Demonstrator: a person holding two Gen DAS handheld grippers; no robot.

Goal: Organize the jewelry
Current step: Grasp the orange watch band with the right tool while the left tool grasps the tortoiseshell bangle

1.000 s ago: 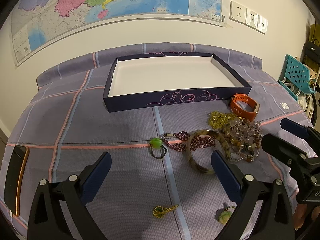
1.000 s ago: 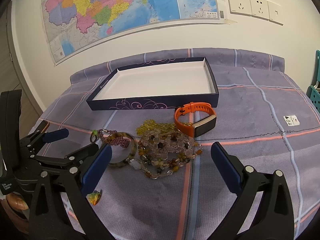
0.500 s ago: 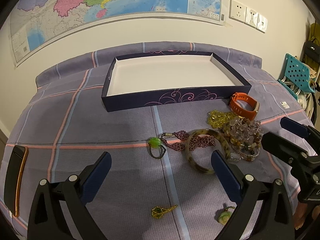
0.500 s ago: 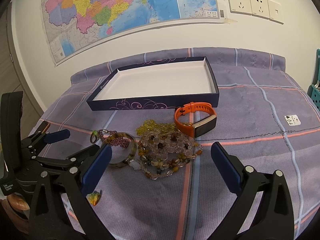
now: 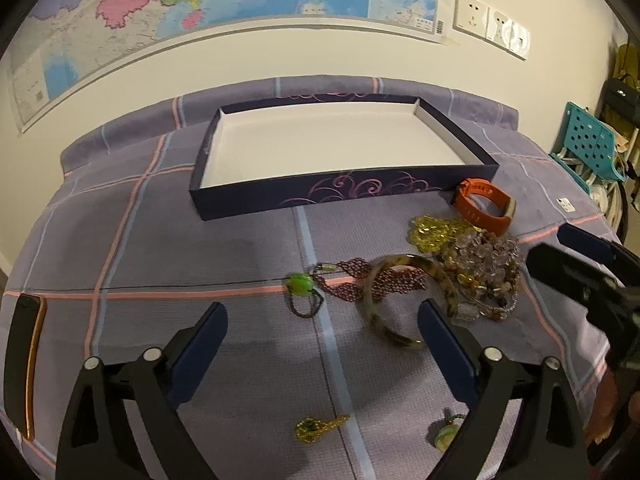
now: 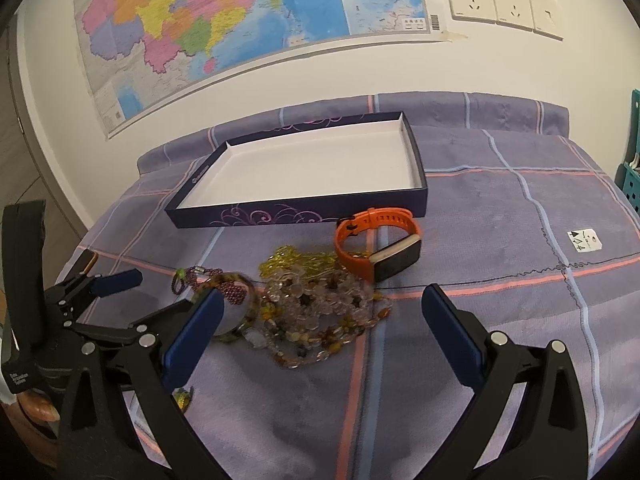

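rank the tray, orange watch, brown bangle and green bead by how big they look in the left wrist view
1. tray
2. brown bangle and orange watch: look alike in size, and the bangle lies nearer the camera, so unranked
3. green bead

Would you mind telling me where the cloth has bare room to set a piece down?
The white floor of the dark purple box is bare. So is the purple checked cloth right of the orange watch, and the stretch left of the green-bead pendant, toward the black phone. It is crowded around the tortoiseshell bangle and clear-bead necklaces.
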